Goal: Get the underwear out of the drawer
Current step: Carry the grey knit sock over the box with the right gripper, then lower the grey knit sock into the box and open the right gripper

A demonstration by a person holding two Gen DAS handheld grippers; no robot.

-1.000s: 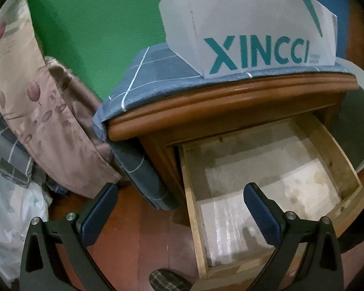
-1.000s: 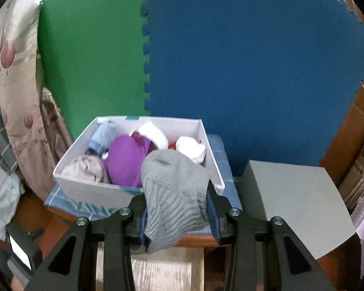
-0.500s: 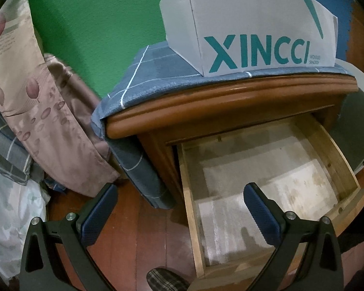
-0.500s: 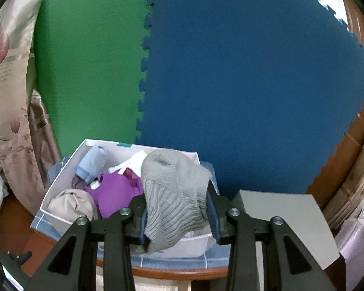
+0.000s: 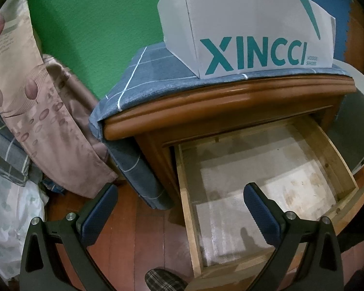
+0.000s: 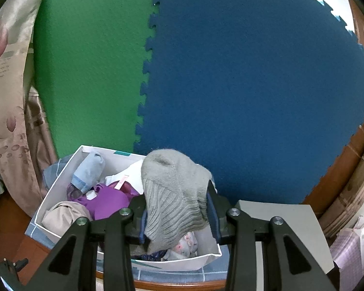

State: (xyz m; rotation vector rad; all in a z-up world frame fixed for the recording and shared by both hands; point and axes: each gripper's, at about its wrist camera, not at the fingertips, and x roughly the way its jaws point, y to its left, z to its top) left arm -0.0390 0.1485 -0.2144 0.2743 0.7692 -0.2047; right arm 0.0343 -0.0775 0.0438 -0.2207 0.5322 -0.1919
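Observation:
The wooden drawer [image 5: 262, 186] of the nightstand stands pulled out, and only its stained paper lining shows inside. My left gripper [image 5: 179, 206] hangs open above the drawer's left front corner, nothing between its blue pads. My right gripper [image 6: 176, 208] is shut on a grey ribbed knit garment [image 6: 174, 189], which bulges up between the pads. It is held over the white cardboard box [image 6: 60, 189] on the nightstand top. Purple [image 6: 106, 201], light blue [image 6: 88, 172], beige and white garments fill that box. In the left wrist view the same box [image 5: 250, 31] shows teal lettering.
A blue checked cloth [image 5: 155, 77] covers the nightstand top and hangs down its left side. Patterned curtain [image 5: 36, 111] and bedding lie at the left. Green and blue foam mats [image 6: 242, 84] line the wall. A grey box lid [image 6: 284, 228] sits right of the nightstand. A checked slipper [image 5: 165, 280] rests on the wooden floor.
My right gripper has risen and moved forward with the grey garment, so it is now above the box instead of in front of it. The left gripper has stayed put.

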